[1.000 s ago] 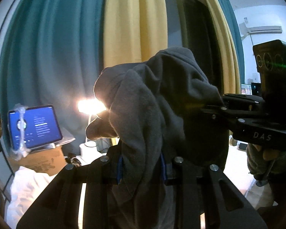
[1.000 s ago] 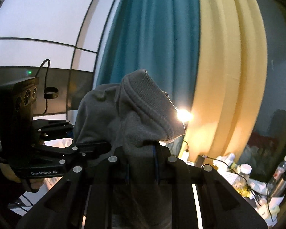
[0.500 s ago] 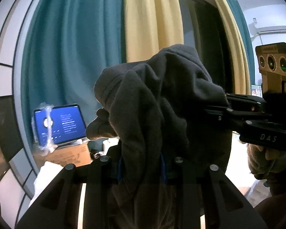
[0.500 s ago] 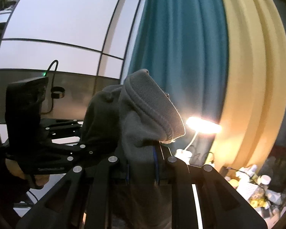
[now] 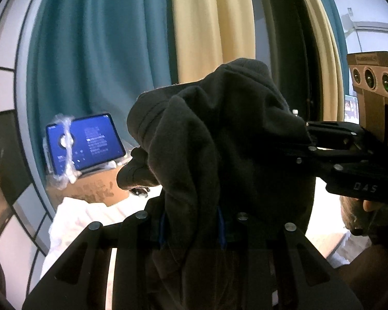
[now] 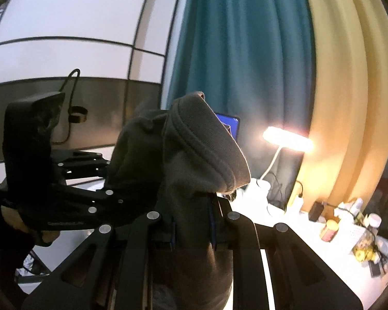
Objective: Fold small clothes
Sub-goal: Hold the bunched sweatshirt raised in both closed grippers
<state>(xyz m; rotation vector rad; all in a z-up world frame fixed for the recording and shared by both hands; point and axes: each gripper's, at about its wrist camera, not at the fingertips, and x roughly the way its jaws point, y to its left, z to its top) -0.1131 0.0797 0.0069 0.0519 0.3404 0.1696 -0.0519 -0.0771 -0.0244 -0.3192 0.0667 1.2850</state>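
Note:
A dark grey knit garment hangs bunched in the air, held up between both grippers. My left gripper is shut on a thick fold of it, blue pad edges showing on either side of the cloth. In the right wrist view my right gripper is shut on the same garment, whose ribbed hem flops over to the right. The right gripper enters the left wrist view from the right, its tips buried in the cloth. The left gripper reaches in from the left of the right wrist view. Fingertips of both are hidden by fabric.
Teal and yellow curtains hang behind. A tablet with a blue screen stands on a cardboard box, white cloth below it. A lit desk lamp and a table with bottles and clutter lie right.
Both grippers swung sideways and a little down with the garment still held. The tablet and lamp shifted right in the views, and the lamp went behind the cloth in the left wrist view.

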